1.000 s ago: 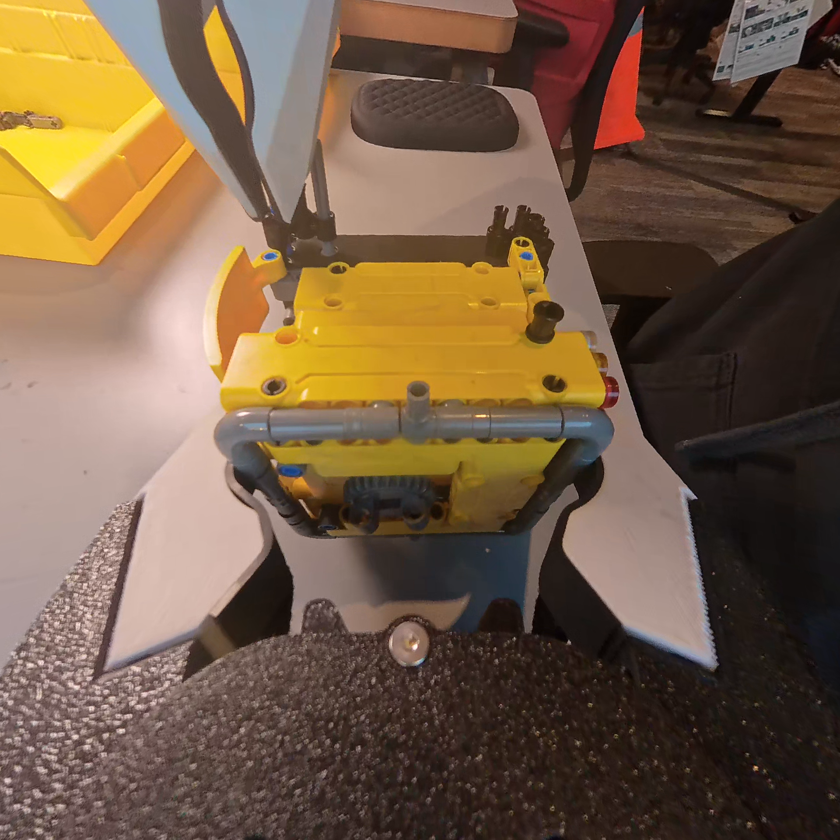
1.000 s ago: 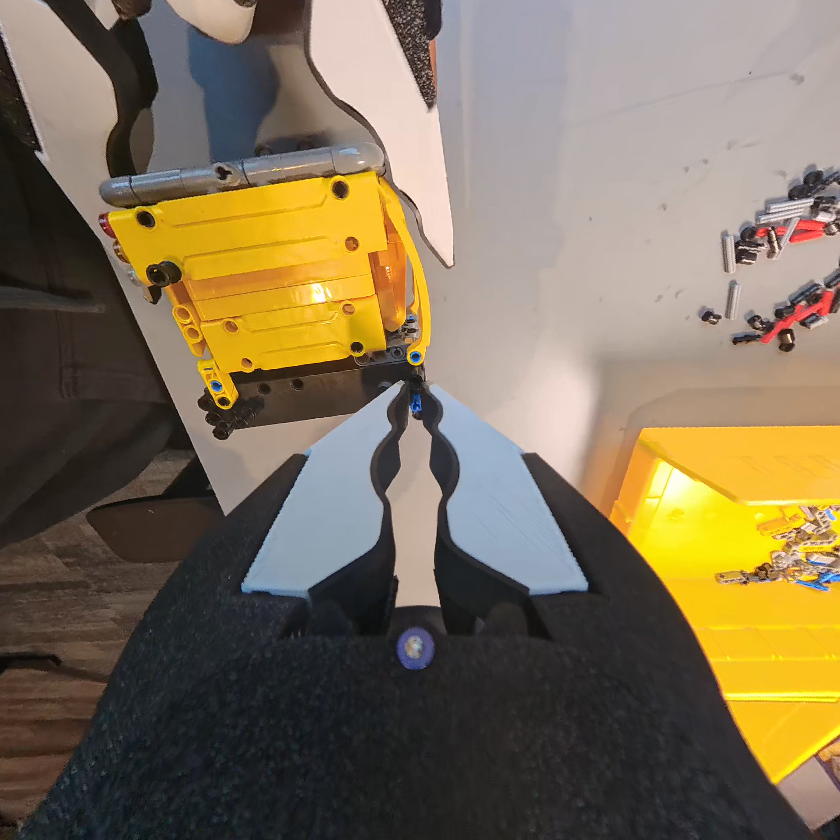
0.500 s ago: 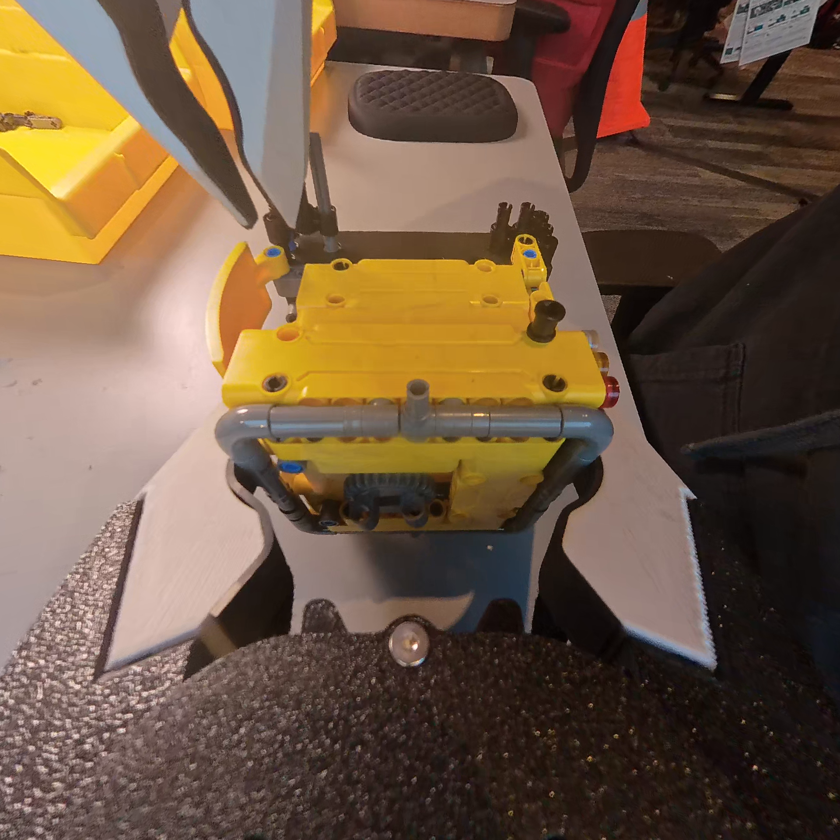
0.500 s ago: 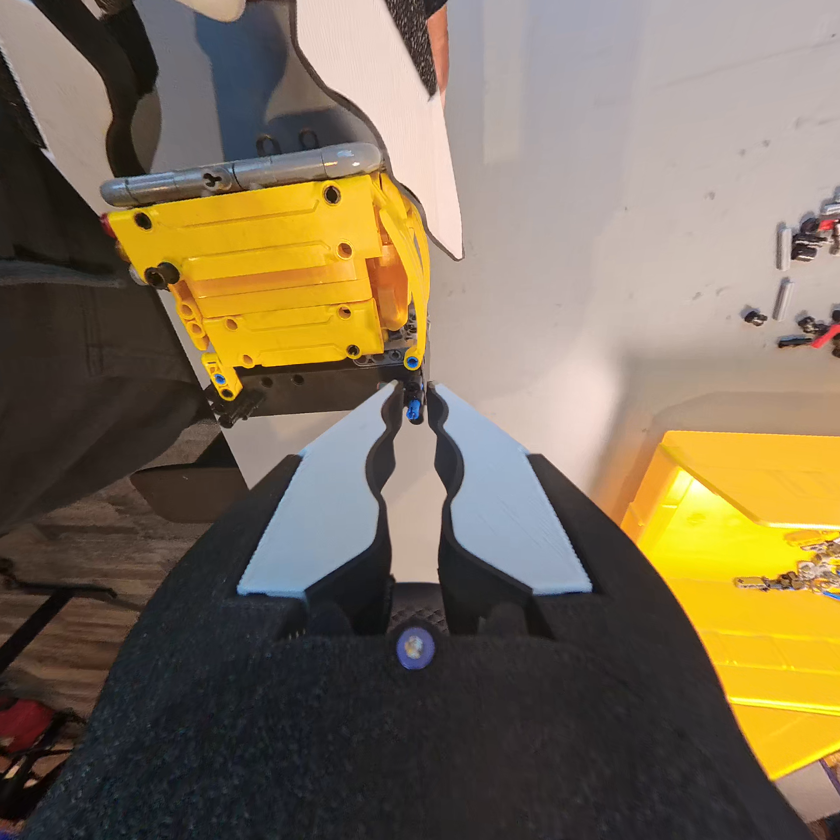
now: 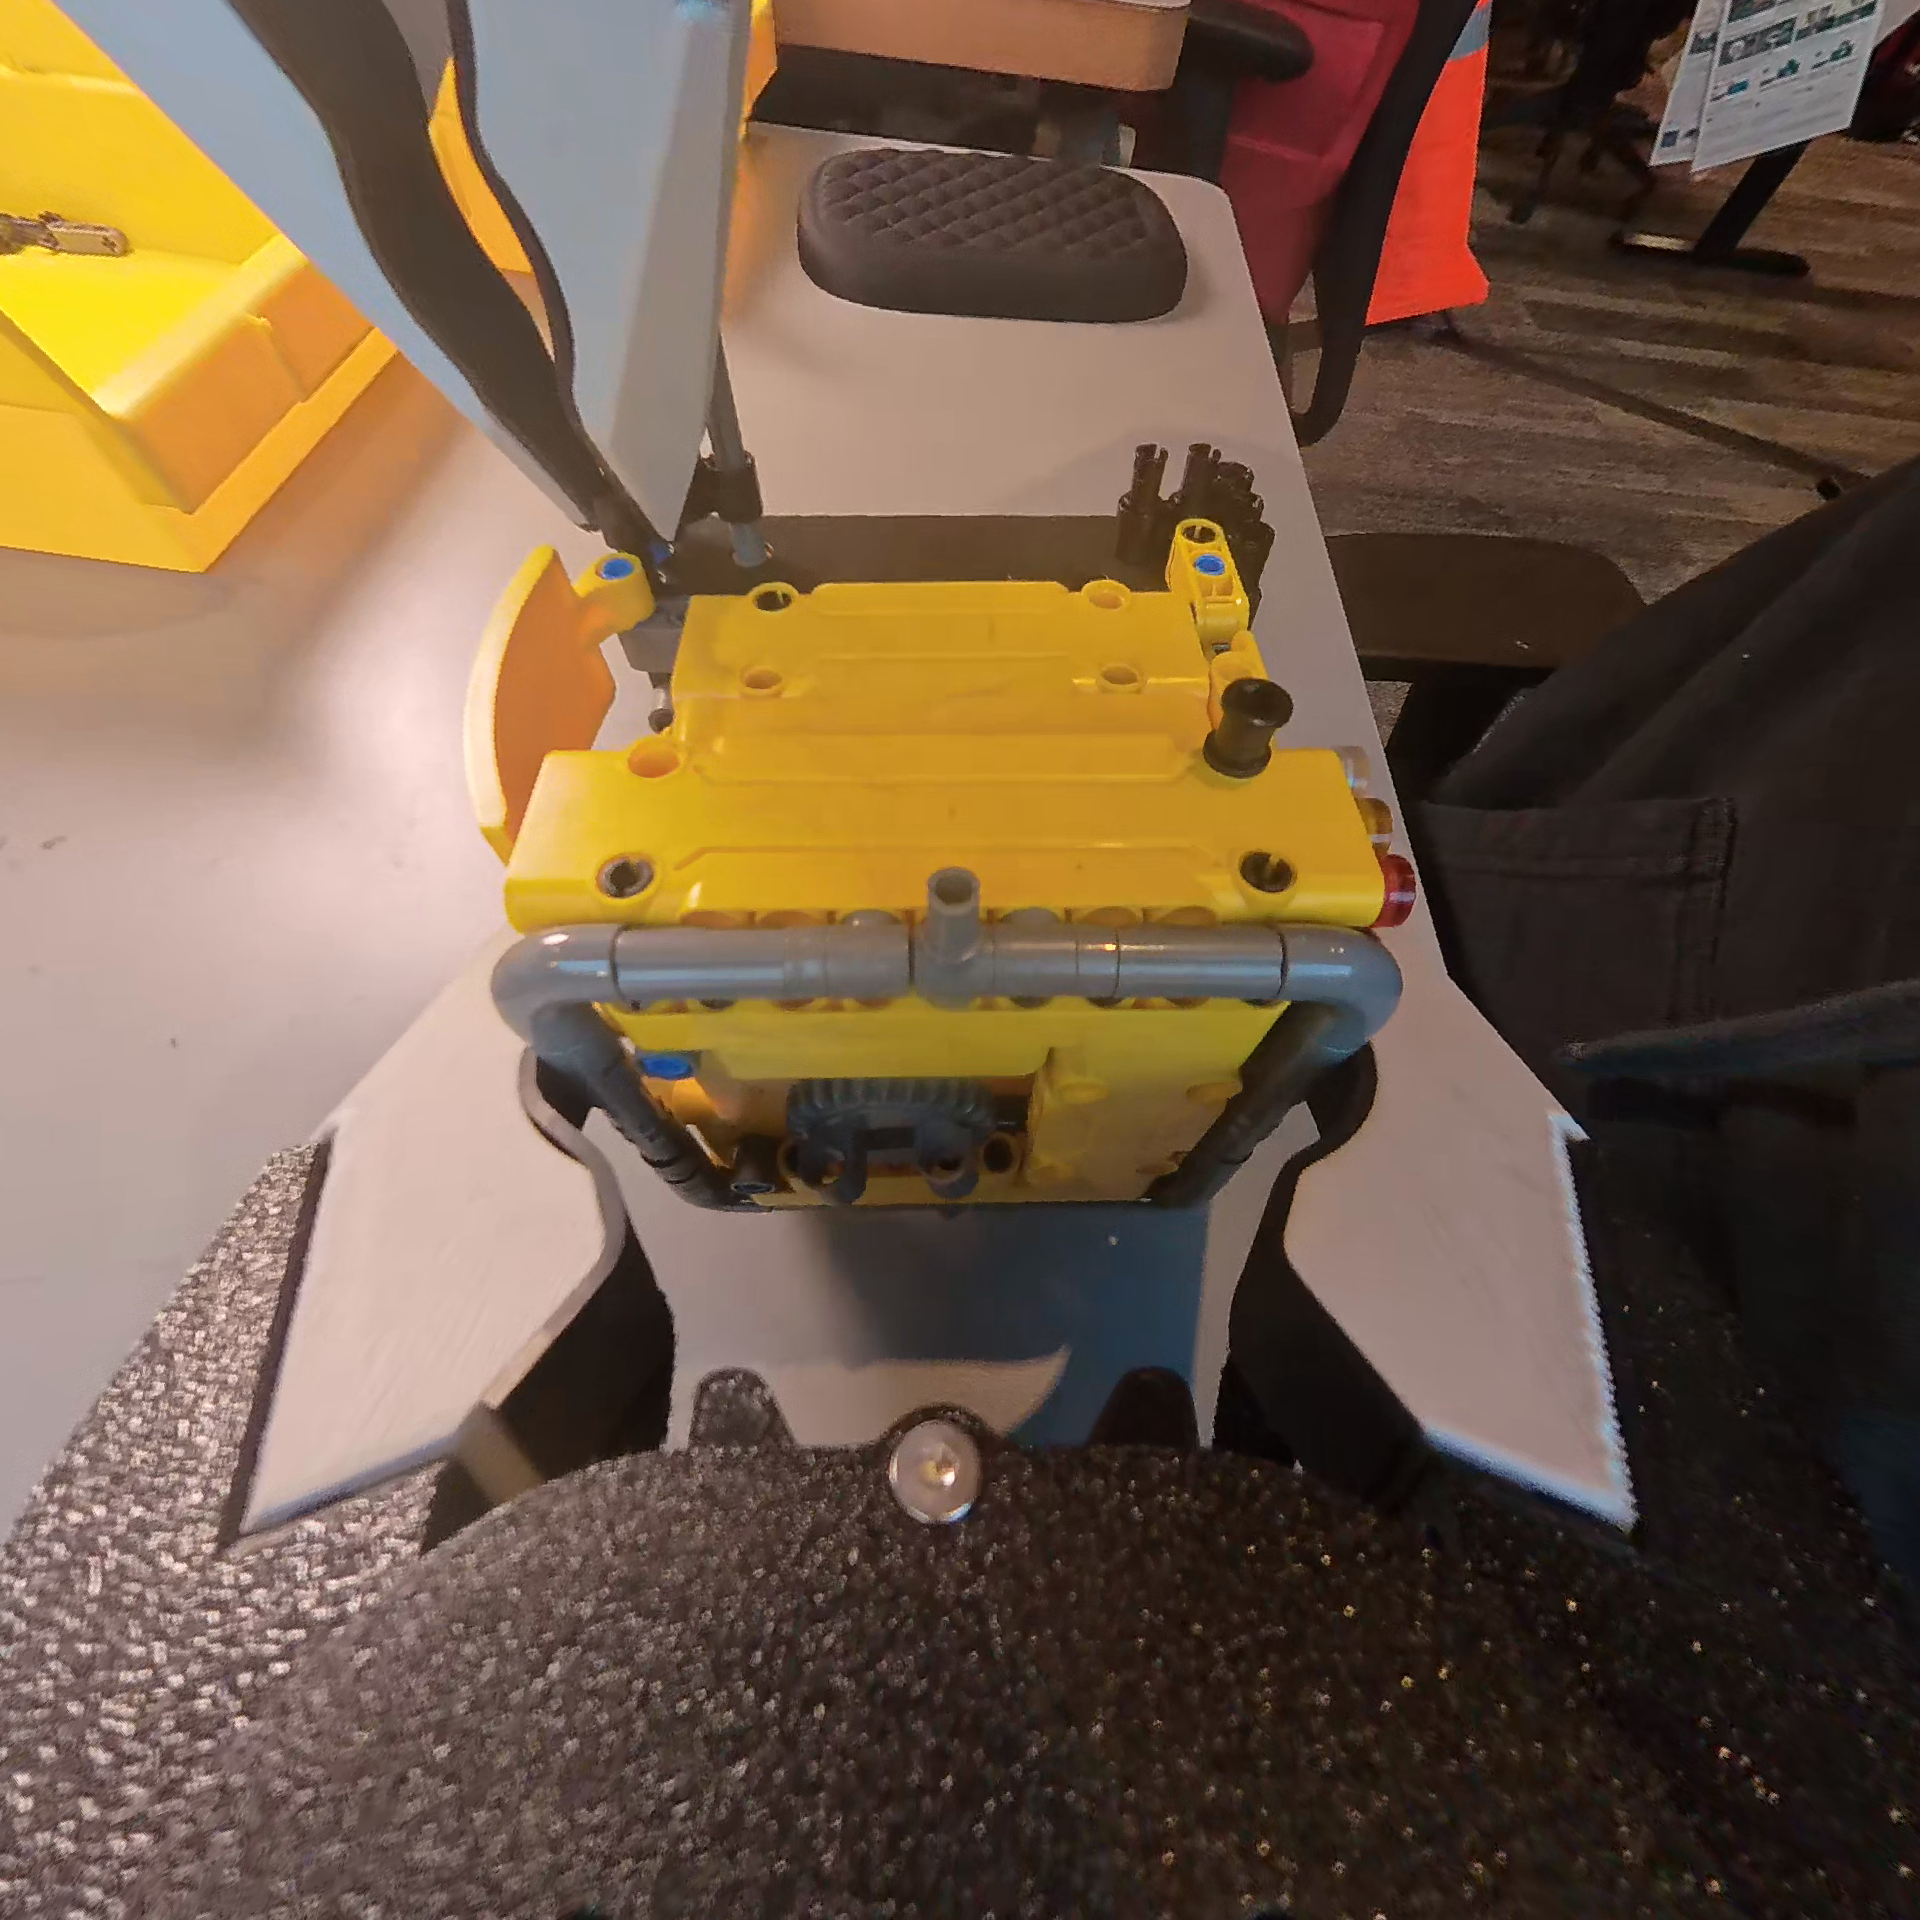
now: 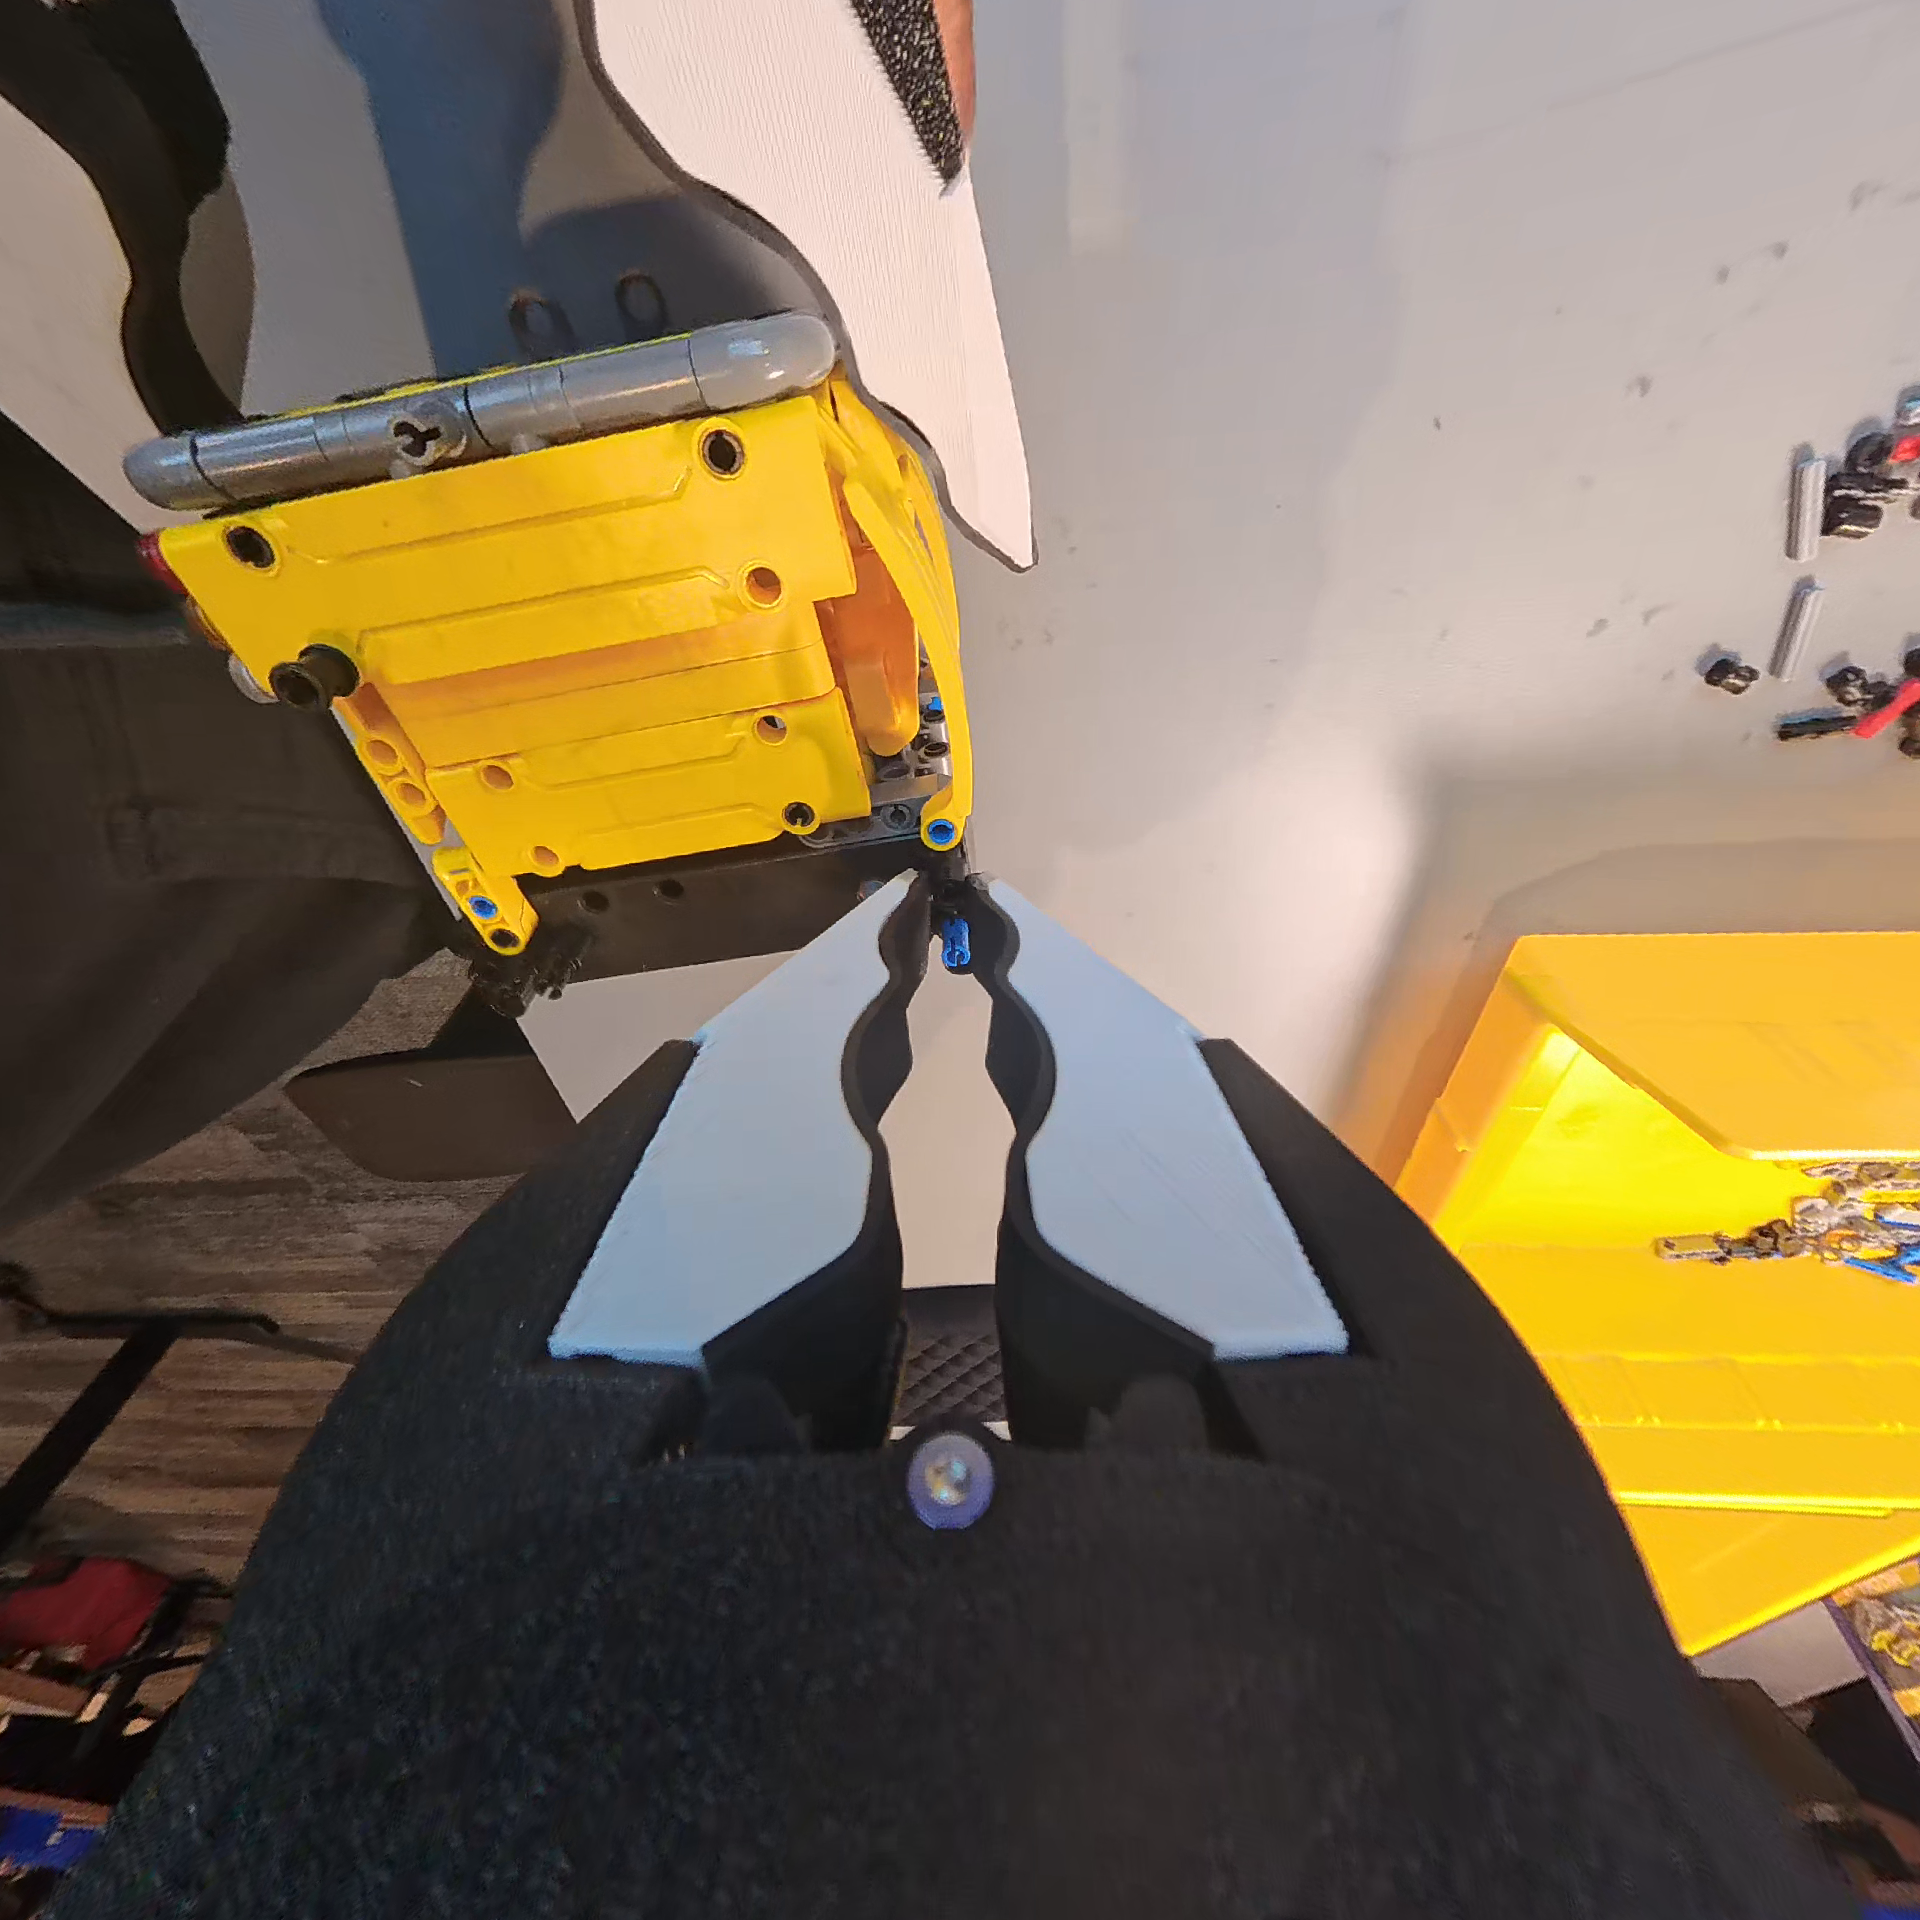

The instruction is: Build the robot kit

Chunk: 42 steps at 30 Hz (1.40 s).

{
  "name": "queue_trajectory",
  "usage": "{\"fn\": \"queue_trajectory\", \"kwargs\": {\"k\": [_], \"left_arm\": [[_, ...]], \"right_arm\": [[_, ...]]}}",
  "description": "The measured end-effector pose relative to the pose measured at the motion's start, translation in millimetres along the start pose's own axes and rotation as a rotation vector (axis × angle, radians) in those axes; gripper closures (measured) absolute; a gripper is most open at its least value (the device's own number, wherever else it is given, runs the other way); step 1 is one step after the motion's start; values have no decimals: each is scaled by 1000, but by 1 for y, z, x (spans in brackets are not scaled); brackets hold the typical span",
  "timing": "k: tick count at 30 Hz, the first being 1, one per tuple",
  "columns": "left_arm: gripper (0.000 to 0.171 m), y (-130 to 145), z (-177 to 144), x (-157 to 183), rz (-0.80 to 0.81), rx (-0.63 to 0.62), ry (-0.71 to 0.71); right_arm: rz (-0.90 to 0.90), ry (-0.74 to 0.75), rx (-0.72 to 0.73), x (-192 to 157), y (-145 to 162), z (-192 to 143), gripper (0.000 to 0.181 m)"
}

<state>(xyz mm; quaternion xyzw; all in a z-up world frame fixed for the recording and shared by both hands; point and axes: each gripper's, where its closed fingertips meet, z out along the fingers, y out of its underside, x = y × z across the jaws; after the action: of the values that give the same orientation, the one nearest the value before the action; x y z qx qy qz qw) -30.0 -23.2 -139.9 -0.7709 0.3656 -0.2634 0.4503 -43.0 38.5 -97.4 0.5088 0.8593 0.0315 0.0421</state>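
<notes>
Yellow plastic dominates both views: a toy-brick model (image 5: pixel 914 790) built of yellow panels with a grey tube frame (image 5: pixel 945 961) across its near end. Compared with a second ago, we see our right gripper (image 6: pixel 940 883) tilted more steeply over the model's far corner, and the model sits lower and larger in the right wrist view; the loose parts have slid toward that view's right edge.

Our left gripper (image 5: pixel 935 1174) has its white fingers (image 5: pixel 447 1236) spread wide, clamped on the model's two sides near the grey frame, holding it just over the pale table (image 5: pixel 208 831).

Our right gripper's fingers (image 6: pixel 1132 1132) are nearly closed, their tips pinching a small black piece with a blue pin (image 6: pixel 953 928) at the model's far corner, beside a blue-capped yellow beam end (image 6: pixel 940 829).

On the table to one side stands a yellow bin (image 6: pixel 1662 1143) holding a small heap of mixed grey, blue and black bricks (image 6: pixel 1797 1236). Loose red, grey and black parts (image 6: pixel 1849 686) lie scattered on the bare tabletop. A black quilted pad (image 5: pixel 992 234) rests at the table's far end.
</notes>
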Motion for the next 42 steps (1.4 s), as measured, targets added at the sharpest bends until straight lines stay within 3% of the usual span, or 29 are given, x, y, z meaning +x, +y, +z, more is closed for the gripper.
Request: {"fn": "queue_trajectory", "kwargs": {"k": [9,15,42], "left_arm": [[32,0,0,1,19,-2,-9],[32,3,0,1,27,-9,-12],[33,1,0,1,2,2,-22]], "right_arm": [[-4,-23,-45,-4,3,0,175],[54,-41,23,-4,3,-5,175],[53,-22,27,-4,-2,3,175]]}}
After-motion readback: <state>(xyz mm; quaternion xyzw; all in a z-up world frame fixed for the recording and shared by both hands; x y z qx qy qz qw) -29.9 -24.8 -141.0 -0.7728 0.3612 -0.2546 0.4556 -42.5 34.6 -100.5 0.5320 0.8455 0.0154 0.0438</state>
